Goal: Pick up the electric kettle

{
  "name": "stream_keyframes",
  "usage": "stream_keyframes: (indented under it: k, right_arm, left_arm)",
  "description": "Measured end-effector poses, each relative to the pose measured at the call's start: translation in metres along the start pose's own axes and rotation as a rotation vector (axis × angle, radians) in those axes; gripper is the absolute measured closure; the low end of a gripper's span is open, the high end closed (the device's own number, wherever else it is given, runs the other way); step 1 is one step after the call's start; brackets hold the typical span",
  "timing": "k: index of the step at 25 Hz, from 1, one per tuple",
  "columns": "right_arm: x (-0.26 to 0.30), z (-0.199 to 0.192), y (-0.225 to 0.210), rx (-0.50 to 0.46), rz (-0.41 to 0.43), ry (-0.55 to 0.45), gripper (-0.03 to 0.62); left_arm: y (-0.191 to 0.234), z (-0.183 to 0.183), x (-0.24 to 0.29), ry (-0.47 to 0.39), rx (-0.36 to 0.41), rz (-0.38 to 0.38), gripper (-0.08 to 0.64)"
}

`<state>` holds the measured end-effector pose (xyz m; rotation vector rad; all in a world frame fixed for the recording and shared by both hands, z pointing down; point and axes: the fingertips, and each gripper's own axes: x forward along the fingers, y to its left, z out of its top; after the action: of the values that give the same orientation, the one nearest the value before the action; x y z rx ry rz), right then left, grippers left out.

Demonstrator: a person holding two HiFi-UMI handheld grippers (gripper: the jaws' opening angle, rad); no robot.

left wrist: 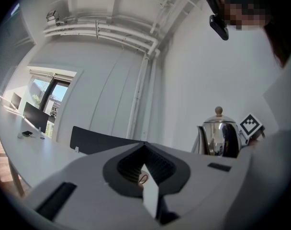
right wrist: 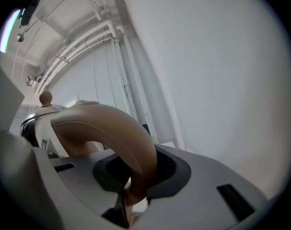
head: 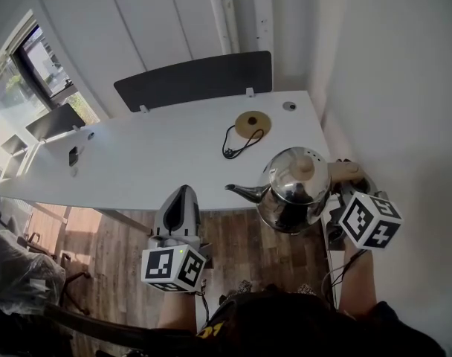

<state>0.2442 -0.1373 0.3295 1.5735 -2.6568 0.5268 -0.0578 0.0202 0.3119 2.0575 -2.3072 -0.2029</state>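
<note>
A shiny steel electric kettle point(head: 291, 188) with a tan handle point(head: 345, 171) hangs above the near edge of the white table point(head: 152, 155), spout pointing left. My right gripper point(head: 343, 183) is shut on that handle point(right wrist: 112, 128), which arches up between its jaws. The kettle's lid knob point(right wrist: 45, 97) shows at the left of the right gripper view. The round base point(head: 252, 122) with its black cord point(head: 237, 141) lies on the table farther back, apart from the kettle. My left gripper point(head: 185, 192) is shut and empty, left of the kettle point(left wrist: 219, 138).
A dark panel point(head: 196, 79) stands along the table's far edge. A small dark object point(head: 73, 155) lies at the table's left. A white wall point(head: 389, 88) runs close on the right. Wooden floor point(head: 233, 244) shows below the table's near edge.
</note>
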Motion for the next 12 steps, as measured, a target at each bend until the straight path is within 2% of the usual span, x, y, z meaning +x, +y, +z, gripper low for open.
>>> stream_keyframes:
  k: [8, 12]
  right_arm:
    - [-0.015, -0.004, 0.010, 0.008, -0.024, -0.006, 0.515]
    - [-0.032, -0.016, 0.024, 0.033, -0.016, -0.006, 0.515]
  left_arm:
    - [0.008, 0.007, -0.013, 0.007, 0.022, -0.029, 0.558]
    - [0.018, 0.006, -0.032, 0.004, 0.001, -0.026, 0.558]
